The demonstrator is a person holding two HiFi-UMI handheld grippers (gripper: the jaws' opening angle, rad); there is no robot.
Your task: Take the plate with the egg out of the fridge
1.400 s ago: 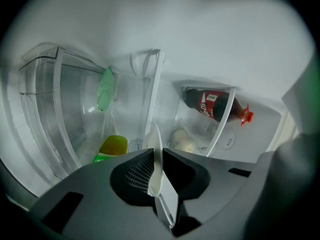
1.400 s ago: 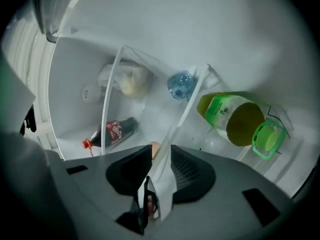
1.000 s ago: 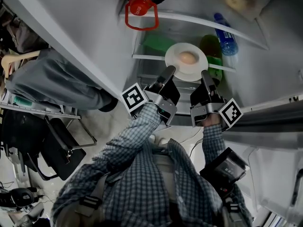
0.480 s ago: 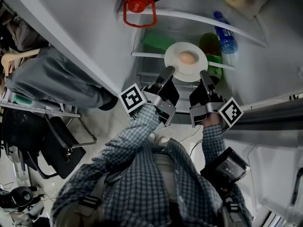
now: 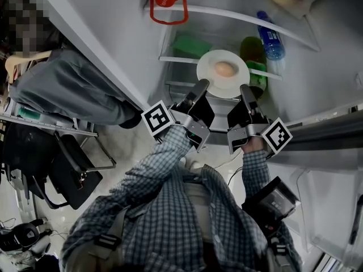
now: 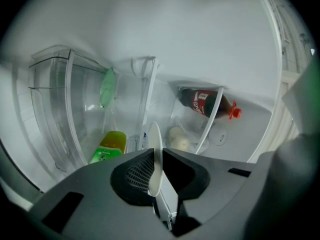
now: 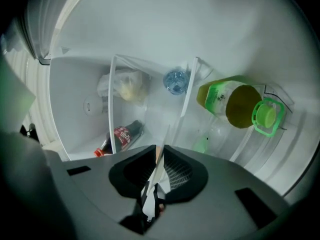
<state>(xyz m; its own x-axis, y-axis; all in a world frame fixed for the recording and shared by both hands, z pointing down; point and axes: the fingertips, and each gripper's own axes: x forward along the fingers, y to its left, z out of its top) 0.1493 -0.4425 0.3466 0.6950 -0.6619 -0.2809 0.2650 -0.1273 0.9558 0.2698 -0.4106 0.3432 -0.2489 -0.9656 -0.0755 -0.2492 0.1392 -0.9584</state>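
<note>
A white plate [image 5: 223, 83] with a brown egg [image 5: 224, 69] on it is held level in front of the open fridge's shelves. My left gripper [image 5: 202, 86] is shut on the plate's left rim. My right gripper [image 5: 245, 88] is shut on its right rim. In the left gripper view the plate [image 6: 155, 159] shows edge-on between the jaws of the left gripper [image 6: 156, 170]. In the right gripper view the rim of the plate [image 7: 160, 160] is a thin edge pinched by the right gripper [image 7: 158, 165].
Behind the plate a green bottle [image 5: 253, 55] and a blue-capped water bottle [image 5: 269, 38] lie on a glass shelf [image 5: 181, 60]. A red-capped cola bottle [image 5: 168, 4] lies higher up. The fridge door [image 5: 96, 44] stands open at left, a seated person's knees [image 5: 62, 92] beside it.
The plate and both grippers have stayed almost still; the view has shifted slightly, and the fridge shelves sit a touch lower in the frame.
</note>
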